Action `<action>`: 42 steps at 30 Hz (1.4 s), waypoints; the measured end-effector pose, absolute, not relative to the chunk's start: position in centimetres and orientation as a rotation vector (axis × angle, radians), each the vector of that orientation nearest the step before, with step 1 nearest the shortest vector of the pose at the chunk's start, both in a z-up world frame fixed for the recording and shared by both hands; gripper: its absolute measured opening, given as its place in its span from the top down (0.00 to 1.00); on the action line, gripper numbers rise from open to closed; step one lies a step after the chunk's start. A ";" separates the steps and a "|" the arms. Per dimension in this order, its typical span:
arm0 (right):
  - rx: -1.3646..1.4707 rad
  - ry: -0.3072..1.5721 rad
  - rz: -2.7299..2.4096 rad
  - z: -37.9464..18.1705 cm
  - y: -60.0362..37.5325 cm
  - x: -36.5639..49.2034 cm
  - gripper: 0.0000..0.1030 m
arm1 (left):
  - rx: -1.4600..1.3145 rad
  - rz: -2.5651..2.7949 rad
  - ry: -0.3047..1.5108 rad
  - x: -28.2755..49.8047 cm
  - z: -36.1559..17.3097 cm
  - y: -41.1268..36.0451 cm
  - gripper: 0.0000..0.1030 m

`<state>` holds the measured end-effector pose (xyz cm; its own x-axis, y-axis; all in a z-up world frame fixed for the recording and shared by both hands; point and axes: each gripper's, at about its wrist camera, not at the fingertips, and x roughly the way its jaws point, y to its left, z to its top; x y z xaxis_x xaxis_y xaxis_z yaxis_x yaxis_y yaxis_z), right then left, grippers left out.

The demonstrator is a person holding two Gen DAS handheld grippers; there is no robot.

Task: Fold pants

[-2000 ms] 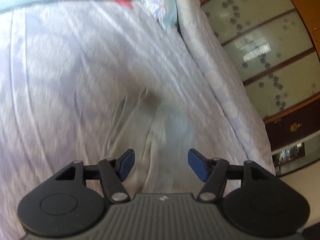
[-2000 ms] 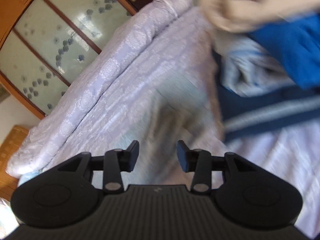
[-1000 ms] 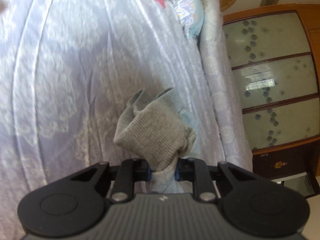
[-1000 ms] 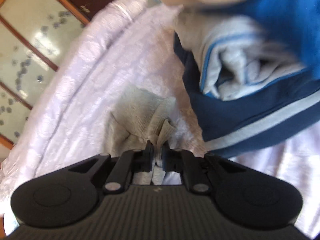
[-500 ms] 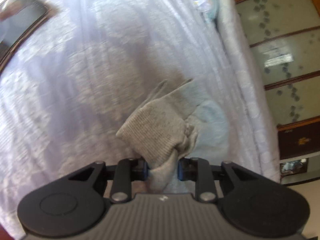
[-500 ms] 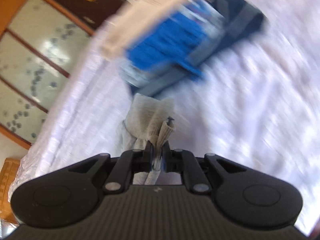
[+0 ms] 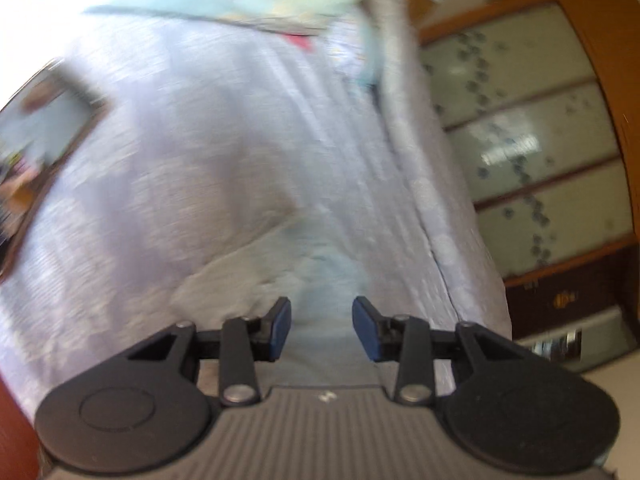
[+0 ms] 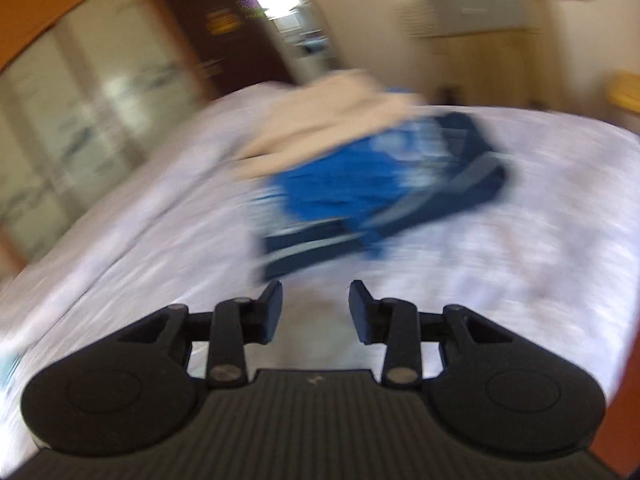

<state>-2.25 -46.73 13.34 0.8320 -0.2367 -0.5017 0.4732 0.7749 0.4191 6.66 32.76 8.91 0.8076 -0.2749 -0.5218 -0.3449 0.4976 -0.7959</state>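
Both grippers let go above the pale lilac patterned bedspread (image 7: 180, 168), the grey knit pants lying on it.

The left gripper (image 7: 321, 330) has just been spreading its blue-padded jaws; they stand apart, nothing pinched, with the blurred grey knit pants (image 7: 280, 280) flat on the bedspread just beyond them. The right gripper (image 8: 315, 312) has likewise been opening and is empty, jaws apart over the bedspread; farther up the bedspread lies a heap of blue, navy-striped and cream clothes (image 8: 372, 184). A frosted-glass wooden wardrobe (image 7: 532, 152) stands beside the bedspread.
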 end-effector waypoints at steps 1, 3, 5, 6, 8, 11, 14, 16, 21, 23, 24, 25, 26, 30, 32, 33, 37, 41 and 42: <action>0.537 0.467 -0.309 13.7 -45.6 -1.2 0.61 | -1.025 0.012 0.675 8.2 9.9 31.7 0.66; 0.463 0.537 -0.134 14.0 -42.7 2.2 0.61 | -0.949 -0.050 0.720 11.5 10.8 29.1 0.61; 0.352 0.612 -0.004 13.9 -39.3 5.1 0.62 | -0.879 -0.086 0.792 15.2 10.5 26.3 0.56; 0.287 0.641 0.029 13.7 -37.7 6.2 0.62 | -0.862 -0.086 0.832 16.7 9.9 25.0 0.56; 0.181 0.677 0.069 12.9 -35.3 8.6 0.61 | -0.863 -0.123 0.905 19.6 8.5 23.0 0.56; 0.184 0.743 0.096 11.4 -34.7 11.0 0.56 | -0.853 -0.124 1.010 22.4 6.2 20.5 0.51; 0.212 0.800 0.085 9.7 -35.5 12.5 0.54 | -0.833 -0.108 1.054 24.6 4.2 19.0 0.46; 0.209 0.836 0.068 8.5 -35.8 13.1 0.54 | -0.826 -0.074 1.091 25.7 2.6 18.6 0.50; 0.155 0.893 0.032 5.9 -35.6 13.4 0.88 | -0.857 -0.040 1.094 25.8 0.1 19.5 0.89; 0.120 0.875 0.035 6.2 -35.1 13.1 0.97 | -0.843 -0.051 1.072 25.3 1.1 19.5 0.90; 0.107 0.853 0.030 6.6 -35.0 12.9 0.97 | -0.836 -0.066 1.050 25.0 1.9 19.5 0.90; 0.104 0.821 0.026 7.2 -35.0 12.6 0.97 | -0.840 -0.082 1.026 24.8 2.8 19.6 0.90; 0.117 0.782 0.024 7.9 -35.3 12.3 0.97 | -0.854 -0.096 1.002 24.4 3.5 19.9 0.90; 0.197 0.623 -0.063 10.3 -37.6 11.4 0.98 | -0.911 -0.105 0.948 24.8 4.3 20.9 0.90; 0.247 0.632 -0.113 9.6 -39.1 12.3 0.98 | -0.923 -0.077 0.972 25.7 3.1 20.8 0.90; 0.281 0.665 -0.123 8.8 -39.7 12.9 0.98 | -0.923 -0.064 0.981 26.1 2.5 20.6 0.90; 0.369 0.710 0.013 7.9 -38.7 13.1 0.92 | -0.954 -0.052 0.984 26.5 1.6 20.5 0.90; 0.229 0.747 0.189 8.1 -34.3 12.7 0.54 | -0.985 -0.073 0.971 26.5 1.8 21.0 0.90; 0.183 0.749 0.220 8.1 -33.2 12.7 0.51 | -0.984 -0.078 0.967 26.4 2.0 21.0 0.90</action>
